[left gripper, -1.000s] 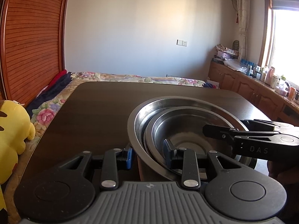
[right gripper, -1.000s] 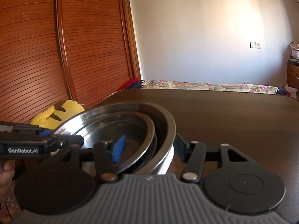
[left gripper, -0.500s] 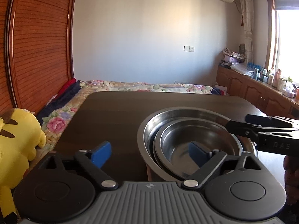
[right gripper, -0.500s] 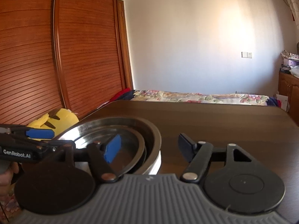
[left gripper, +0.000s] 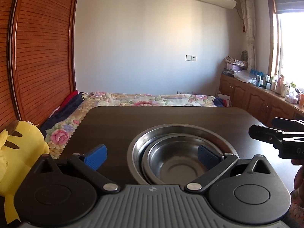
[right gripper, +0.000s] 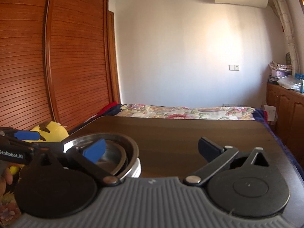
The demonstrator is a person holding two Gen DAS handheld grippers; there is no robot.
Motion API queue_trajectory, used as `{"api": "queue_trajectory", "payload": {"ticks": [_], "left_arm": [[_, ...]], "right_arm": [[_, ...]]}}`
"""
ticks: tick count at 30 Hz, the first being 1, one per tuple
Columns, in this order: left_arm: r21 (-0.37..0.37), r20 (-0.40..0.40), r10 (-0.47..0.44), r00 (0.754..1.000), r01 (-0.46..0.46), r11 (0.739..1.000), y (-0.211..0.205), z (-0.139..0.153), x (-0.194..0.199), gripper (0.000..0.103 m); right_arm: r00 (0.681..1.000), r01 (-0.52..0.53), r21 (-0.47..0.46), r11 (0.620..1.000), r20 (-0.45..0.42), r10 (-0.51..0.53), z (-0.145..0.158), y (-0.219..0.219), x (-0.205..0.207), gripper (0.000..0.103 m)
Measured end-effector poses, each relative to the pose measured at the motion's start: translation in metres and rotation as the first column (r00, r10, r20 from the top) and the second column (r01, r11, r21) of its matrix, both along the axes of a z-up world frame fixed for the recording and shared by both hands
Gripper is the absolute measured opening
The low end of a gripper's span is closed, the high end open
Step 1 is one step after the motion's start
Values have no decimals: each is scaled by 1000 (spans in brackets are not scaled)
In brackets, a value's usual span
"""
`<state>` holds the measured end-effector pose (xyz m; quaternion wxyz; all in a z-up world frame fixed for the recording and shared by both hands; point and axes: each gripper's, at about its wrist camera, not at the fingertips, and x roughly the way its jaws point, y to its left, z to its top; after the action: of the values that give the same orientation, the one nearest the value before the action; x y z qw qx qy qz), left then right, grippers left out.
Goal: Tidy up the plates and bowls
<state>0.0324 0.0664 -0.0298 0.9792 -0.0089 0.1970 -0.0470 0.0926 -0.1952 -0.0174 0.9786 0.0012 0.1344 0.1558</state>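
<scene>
Nested steel bowls [left gripper: 182, 133] sit on the dark wooden table [left gripper: 171, 115], a smaller bowl [left gripper: 176, 163] inside the big one. My left gripper [left gripper: 152, 157] hovers just short of their near-left rim. Its jaws are opening wide and its blue pads touch nothing. My right gripper [right gripper: 152, 150] hangs at the right side of the bowls [right gripper: 131, 148]. Its jaws are also opening, with one pad above the rim and nothing gripped. The right gripper's fingers [left gripper: 266, 134] show at the right edge of the left wrist view, and the left gripper's fingers [right gripper: 28, 135] at the left of the right wrist view.
A yellow plush toy [left gripper: 20, 152] sits off the table's left edge. A flowered bed [left gripper: 152, 98] lies beyond the far edge. Wooden cabinets [left gripper: 256, 100] with clutter line the right wall, and a slatted wardrobe [right gripper: 57, 66] stands on the left. Bare tabletop [right gripper: 190, 131] extends beyond the bowls.
Both grippers have let go of the big bowl's rim, spread their jaws wide, and drawn back and upward. The bowls stay where they were on the table.
</scene>
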Motion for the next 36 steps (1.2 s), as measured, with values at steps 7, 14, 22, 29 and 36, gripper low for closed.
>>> {"api": "queue_trajectory", "payload": {"ticks": [7, 14, 22, 29, 36], "left_arm": [[38, -5, 38, 999, -38, 999, -18, 9, -6, 103], [30, 11, 11, 1000, -11, 999, -36, 10, -19, 103], [46, -3, -26, 1000, 26, 999, -62, 4, -31, 103], [67, -1, -33, 999, 33, 997, -67, 0, -34, 103], [61, 9, -17, 1000, 16, 998, -65, -1, -33, 103]], "right_arm": [[998, 67, -23, 997, 9, -67, 6, -12, -14, 103], [992, 128, -32, 991, -10, -129, 2, -24, -26, 103], [987, 154, -20, 988, -47, -154, -5, -33, -34, 103], [983, 176, -19, 984, -49, -177, -9, -37, -34, 103], [984, 180, 1, 984, -13, -180, -9, -42, -40, 103]]}}
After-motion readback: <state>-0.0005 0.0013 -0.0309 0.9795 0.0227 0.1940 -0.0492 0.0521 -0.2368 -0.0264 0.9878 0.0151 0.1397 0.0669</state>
